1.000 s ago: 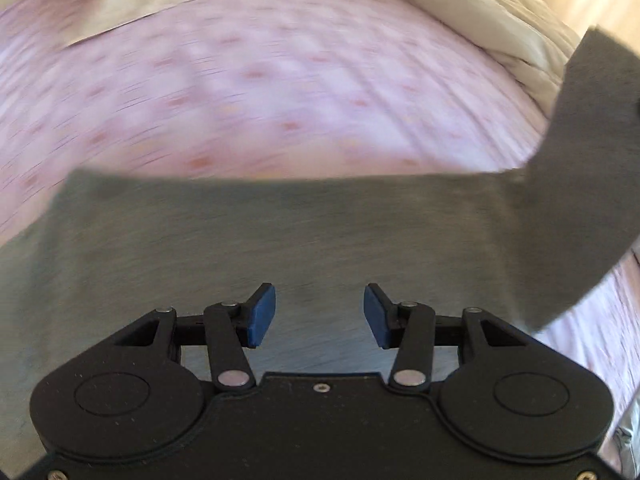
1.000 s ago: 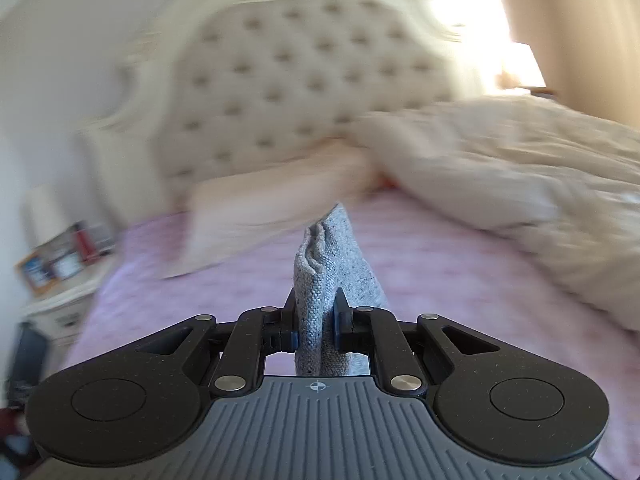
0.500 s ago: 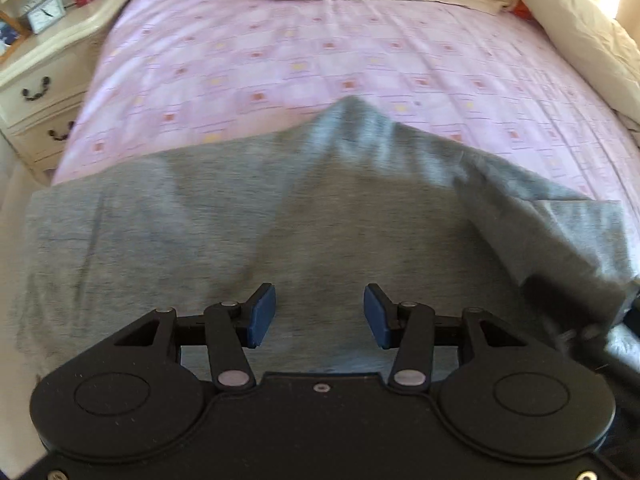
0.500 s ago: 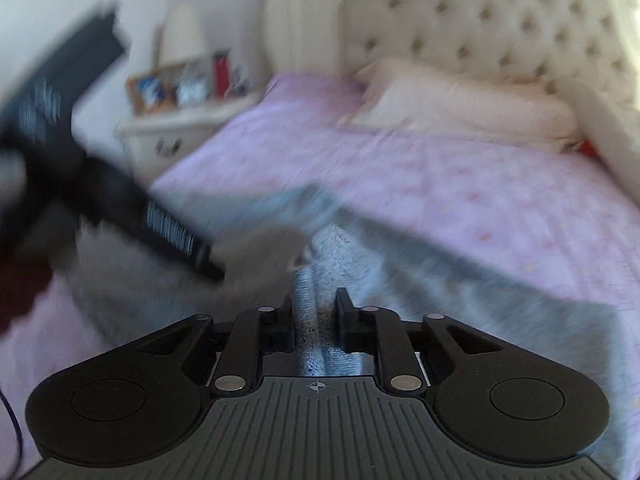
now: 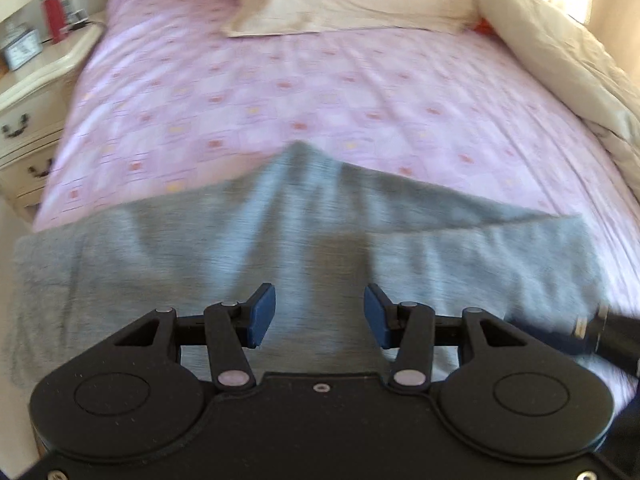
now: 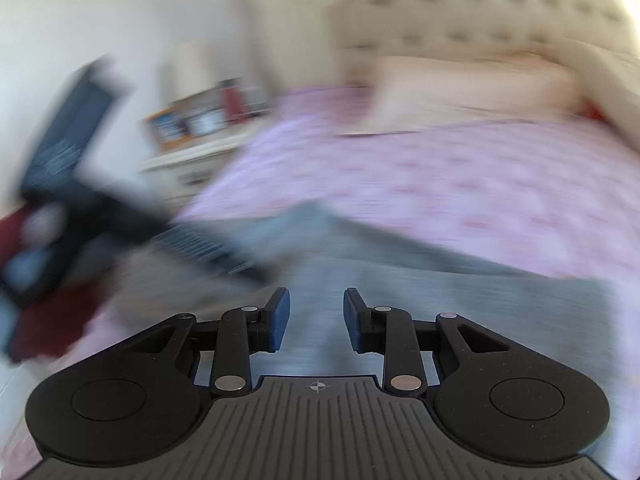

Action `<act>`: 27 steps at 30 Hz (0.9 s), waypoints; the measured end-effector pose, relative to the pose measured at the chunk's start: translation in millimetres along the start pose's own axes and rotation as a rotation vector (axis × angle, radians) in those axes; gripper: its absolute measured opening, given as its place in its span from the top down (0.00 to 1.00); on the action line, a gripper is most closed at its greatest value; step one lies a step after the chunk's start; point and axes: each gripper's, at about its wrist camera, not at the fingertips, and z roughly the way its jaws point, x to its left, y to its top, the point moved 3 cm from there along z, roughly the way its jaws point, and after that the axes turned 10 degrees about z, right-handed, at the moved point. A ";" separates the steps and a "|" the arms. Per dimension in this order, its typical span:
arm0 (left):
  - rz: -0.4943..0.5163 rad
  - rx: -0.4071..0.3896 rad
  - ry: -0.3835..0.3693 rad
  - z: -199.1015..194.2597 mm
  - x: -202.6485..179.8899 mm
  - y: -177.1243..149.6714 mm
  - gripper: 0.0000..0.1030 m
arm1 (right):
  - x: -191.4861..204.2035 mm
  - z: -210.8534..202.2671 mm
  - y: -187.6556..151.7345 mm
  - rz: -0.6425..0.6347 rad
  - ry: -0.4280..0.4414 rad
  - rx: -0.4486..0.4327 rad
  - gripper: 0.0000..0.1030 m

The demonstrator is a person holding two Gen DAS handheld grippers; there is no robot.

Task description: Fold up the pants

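**Pants let go after the fold comes down**

Grey knit fabric pants [image 5: 304, 240] now lie on the bed with the pink patterned sheet [image 5: 320, 92], near its front edge, with one layer doubled over so that a peak of cloth points toward the cream pillow [image 5: 348, 0]. A second ago the right claw [image 6: 317, 318] pinched a bunched end of that cloth high in the air; now its blue pads stand apart and are opening further, with nothing pressed between them, only flat grey fabric beneath. So the carried end has been laid down and released. The right wrist view is heavily blurred, so how neatly the edge landed cannot be told from it.

The left claw [image 5: 319, 316] hangs over the middle of the garment, spread about halfway, holding nothing, the same as a second ago. In its view the right tool shows dark at the right edge, close to the folded end.

Judging by the lie of the cloth, one fold is made; the diagonal top edge looks uneven and probably wants smoothing before a further fold.
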 end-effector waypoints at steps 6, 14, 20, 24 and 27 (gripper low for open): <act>0.132 0.081 -0.073 11.5 -43.0 -24.6 0.47 | -68.1 2.1 -5.3 0.069 -0.265 0.014 0.74; 0.083 0.090 -0.047 8.9 -39.1 -47.4 0.42 | -74.5 -0.5 -6.5 0.088 -0.297 -0.010 0.81; 0.041 0.090 -0.034 -0.6 -33.9 -51.8 0.42 | -86.2 18.9 10.5 0.081 -0.334 0.001 0.81; 0.006 0.093 -0.037 -6.4 -31.1 -60.4 0.38 | -91.6 27.4 12.1 0.116 -0.353 0.032 0.82; 0.019 0.092 -0.019 -11.3 -28.3 -70.0 0.40 | -81.5 19.9 9.7 0.105 -0.334 0.000 0.82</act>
